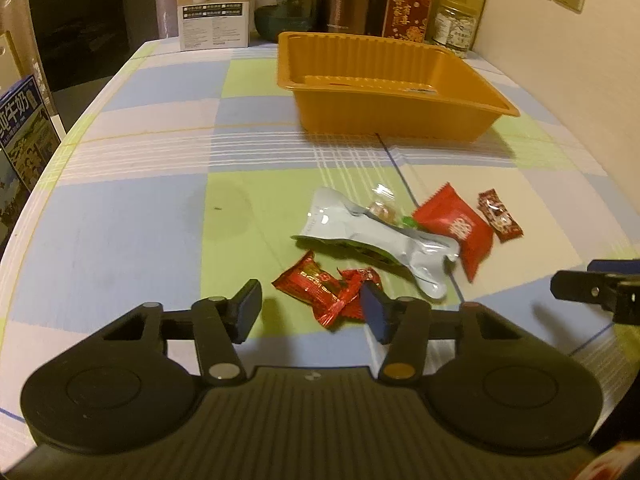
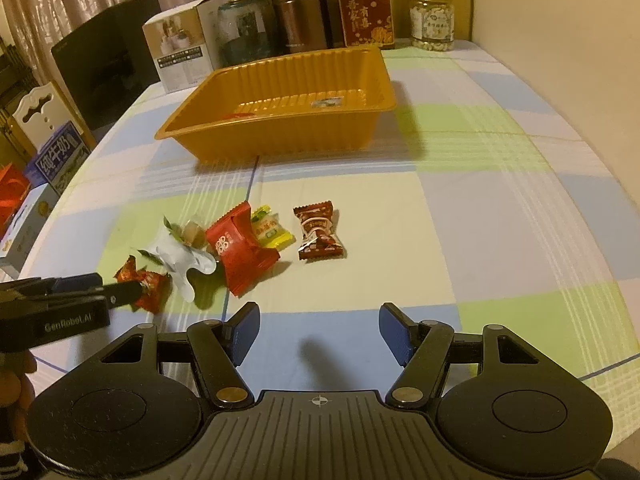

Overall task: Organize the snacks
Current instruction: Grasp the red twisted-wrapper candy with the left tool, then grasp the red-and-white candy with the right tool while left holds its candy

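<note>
**Both claws released over the scattered snacks**

While the left gripper hangs with its jaws spread and nothing between them, a red twist candy lies just ahead of its fingertips. Beyond that sit a pale foil packet, a red square packet and a brown candy. The right gripper is likewise spread and empty, the snacks ahead to its left. Farthest off, the orange tray stands on the checked tablecloth.

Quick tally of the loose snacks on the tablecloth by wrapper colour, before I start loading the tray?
small red candies: 2
large red packet: 1
white pouch: 1
yellow candy: 1
dark brown candy: 1
clear-wrapped candy: 1
Total: 7
</note>
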Motion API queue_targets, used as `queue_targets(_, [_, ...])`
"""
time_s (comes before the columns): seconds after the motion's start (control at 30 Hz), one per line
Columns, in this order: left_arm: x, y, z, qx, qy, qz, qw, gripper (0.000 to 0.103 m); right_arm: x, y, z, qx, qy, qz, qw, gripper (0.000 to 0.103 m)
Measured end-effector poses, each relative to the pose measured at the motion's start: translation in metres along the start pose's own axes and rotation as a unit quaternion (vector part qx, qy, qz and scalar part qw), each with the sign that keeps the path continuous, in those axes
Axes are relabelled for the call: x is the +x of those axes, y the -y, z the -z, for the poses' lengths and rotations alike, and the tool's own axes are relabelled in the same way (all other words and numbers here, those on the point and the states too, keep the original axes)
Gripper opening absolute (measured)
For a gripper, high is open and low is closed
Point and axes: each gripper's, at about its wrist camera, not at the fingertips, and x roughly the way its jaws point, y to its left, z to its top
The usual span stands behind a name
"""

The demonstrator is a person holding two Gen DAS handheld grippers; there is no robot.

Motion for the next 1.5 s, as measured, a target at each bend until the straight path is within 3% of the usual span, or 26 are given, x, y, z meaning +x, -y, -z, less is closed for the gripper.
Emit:
queue_targets(0.33, [0.003, -0.016, -0.010, 0.007, 0.010, 0.019, 0.9997, 0.040, 0.005, -0.022, -0.003, -0.008, 0.007, -0.030, 0.999, 0.066])
queue_targets(0.63, [0.021, -0.019, -0.017, 0.086, -0.008, 0.023, 0.9960, 0.042, 0.012, -0.044, -0.002, -0.019, 0.004, -0.050, 0.999, 0.066])
queue_targets(0.83, [0.029, -0.023, -0.021, 0.101, -0.016, 0.027, 0.9944, 0.038, 0.014, -0.047, -0.001, -0.020, 0.005, -0.050, 0.999, 0.066])
queue_targets(0.93, [0.027, -0.026, -0.021, 0.090, -0.019, 0.025, 0.9954, 0.032, 0.014, -0.049, -0.001, -0.021, 0.007, -0.052, 0.998, 0.066])
queue_targets(1.17, [0.010, -0.039, -0.018, 0.053, -0.014, 0.009, 0.9985, 0.031, 0.014, -0.063, 0.000, -0.008, 0.021, -0.079, 0.997, 0.065])
queue_targets(1.27, [0.002, -0.048, -0.021, 0.034, -0.009, 0.002, 0.9994, 0.031, 0.018, -0.077, -0.002, -0.007, 0.021, -0.100, 0.995, 0.044])
queue_targets(1.5, [-0.013, -0.068, -0.028, 0.003, 0.007, -0.006, 1.0000, 0.031, 0.046, -0.102, -0.011, 0.021, -0.001, -0.124, 0.992, 0.043])
